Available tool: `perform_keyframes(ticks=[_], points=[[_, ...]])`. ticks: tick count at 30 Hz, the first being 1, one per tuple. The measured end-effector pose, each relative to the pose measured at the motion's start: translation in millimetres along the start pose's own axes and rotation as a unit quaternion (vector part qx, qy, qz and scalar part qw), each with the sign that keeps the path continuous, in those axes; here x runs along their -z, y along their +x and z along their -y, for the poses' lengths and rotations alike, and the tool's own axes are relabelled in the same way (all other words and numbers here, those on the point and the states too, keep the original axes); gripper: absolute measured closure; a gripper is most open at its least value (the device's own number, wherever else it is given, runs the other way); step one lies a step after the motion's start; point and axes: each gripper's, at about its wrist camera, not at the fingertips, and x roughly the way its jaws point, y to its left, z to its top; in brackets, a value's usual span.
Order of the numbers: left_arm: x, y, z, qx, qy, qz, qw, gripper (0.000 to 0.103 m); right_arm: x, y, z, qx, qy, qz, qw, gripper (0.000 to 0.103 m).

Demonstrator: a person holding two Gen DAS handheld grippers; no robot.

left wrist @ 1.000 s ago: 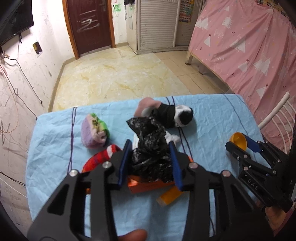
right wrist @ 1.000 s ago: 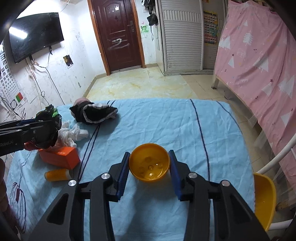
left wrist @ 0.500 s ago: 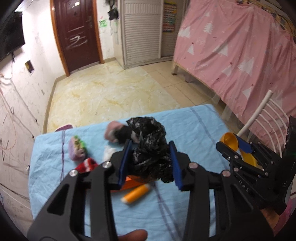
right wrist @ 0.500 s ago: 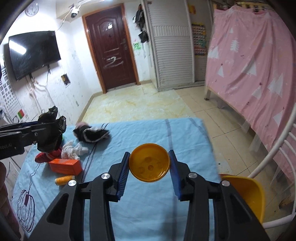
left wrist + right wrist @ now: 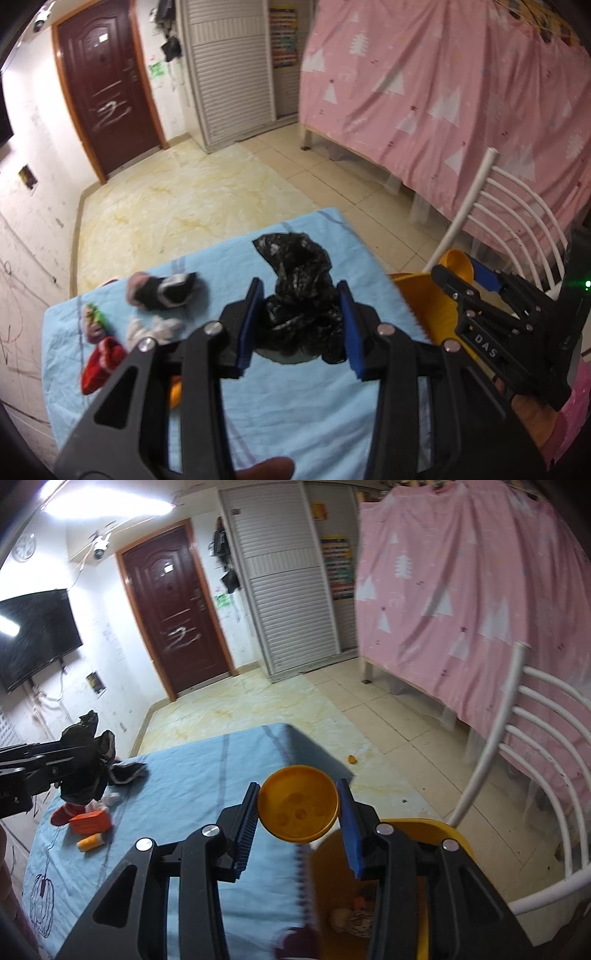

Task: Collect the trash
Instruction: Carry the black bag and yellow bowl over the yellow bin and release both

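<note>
My left gripper (image 5: 301,325) is shut on a crumpled black plastic bag (image 5: 295,280), held above the right part of the blue-clothed table (image 5: 295,406). In the right wrist view that bag (image 5: 83,764) hangs at the far left. My right gripper (image 5: 297,819) is shut on a small orange bowl (image 5: 298,808), lifted over the table's right edge, just above a yellow bin (image 5: 406,834). The bin holds some trash at its bottom. From the left wrist view the right gripper (image 5: 465,269) and the bin (image 5: 424,306) sit at the right.
On the table's left lie a dark sock bundle (image 5: 166,291), white tissue (image 5: 151,328), a red sock (image 5: 99,362), an orange box (image 5: 90,821) and an orange tube (image 5: 90,843). A white chair (image 5: 535,775) stands right of the bin. A pink curtain (image 5: 461,609) hangs behind.
Both grippers have swung to the right and risen, carrying the black bag and the orange bowl toward the table's right edge; the yellow bin has come into view under the right gripper.
</note>
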Motion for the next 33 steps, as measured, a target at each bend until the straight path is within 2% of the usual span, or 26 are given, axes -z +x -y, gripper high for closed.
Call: perform_keyframes(ticks=[8,17,20,24,33], points=[[-10,20,65,0.054,0.032,-0.006,0.998,0.065,16,-3,54,0.027,0.032,-0.009,0.999,0.068],[-17,42,116,0.076,0.057,-0.016,0.9954,0.065,29,3,82,0.035,0.051,-0.022,0.998,0.068],[-20,47,129,0.073,0.067,-0.02,0.9949,0.058,32,2,90,0.037,0.058,-0.021,0.997,0.067],[-22,49,138,0.076,0.072,-0.019,0.9943,0.046,35,1,97,0.042,0.062,-0.024,0.997,0.064],[-23,44,133,0.073,0.066,-0.016,0.995,0.046,37,2,93,0.043,0.062,-0.029,0.997,0.061]])
